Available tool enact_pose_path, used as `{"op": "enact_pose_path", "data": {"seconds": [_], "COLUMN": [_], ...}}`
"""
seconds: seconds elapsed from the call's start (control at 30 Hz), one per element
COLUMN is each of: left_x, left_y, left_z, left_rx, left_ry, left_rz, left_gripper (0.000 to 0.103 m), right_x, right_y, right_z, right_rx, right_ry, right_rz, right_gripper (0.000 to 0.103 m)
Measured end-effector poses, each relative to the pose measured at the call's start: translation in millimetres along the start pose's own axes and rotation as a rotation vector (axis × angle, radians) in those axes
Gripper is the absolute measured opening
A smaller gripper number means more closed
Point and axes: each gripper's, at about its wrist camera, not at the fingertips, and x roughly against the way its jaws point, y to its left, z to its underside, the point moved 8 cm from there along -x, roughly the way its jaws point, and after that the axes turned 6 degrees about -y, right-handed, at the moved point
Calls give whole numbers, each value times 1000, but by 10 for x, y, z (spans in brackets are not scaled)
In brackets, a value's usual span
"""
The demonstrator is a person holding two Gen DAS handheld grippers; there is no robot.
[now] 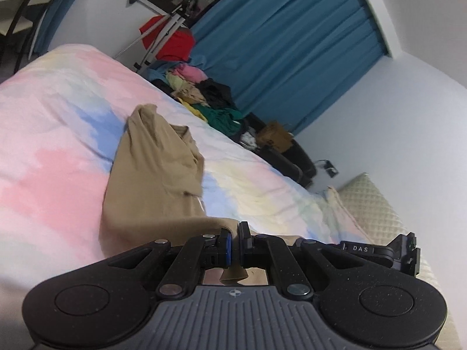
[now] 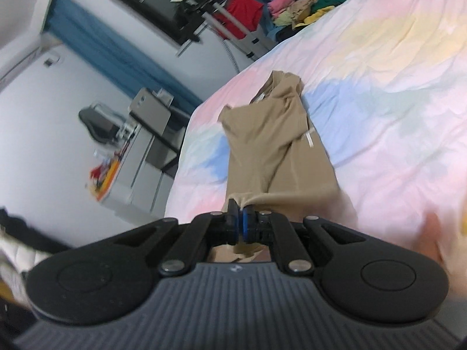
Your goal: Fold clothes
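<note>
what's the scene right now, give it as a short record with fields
surface: bed with pastel bedsheet
garment: tan garment, partly folded lengthwise, far end lying on the sheet
left gripper: shut on the garment's near edge
right gripper: shut on the garment's near edge
waiting: pile of clothes beyond the bed's far edge
backdrop: blue curtain
</note>
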Motion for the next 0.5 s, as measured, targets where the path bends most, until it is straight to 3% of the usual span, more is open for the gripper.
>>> {"op": "enact_pose_path", "data": {"seconds": [0.3,0.5], "left_x": [-1404,-2214], "left_y": [498,1102], "left_z": [-796,-846], "left_rx": [-92,-230], "left_ry": [-32,-23], "left_rz": [-161,-288], "left_gripper": [5,5], "right_x": [-1418,-2222], "right_y": [-343,-691], "right_z": [-663,-747], "right_rx": [-71,-36], "right_ry": [-89,-71], "right_rz": [95,155], "right_gripper": [6,6]}}
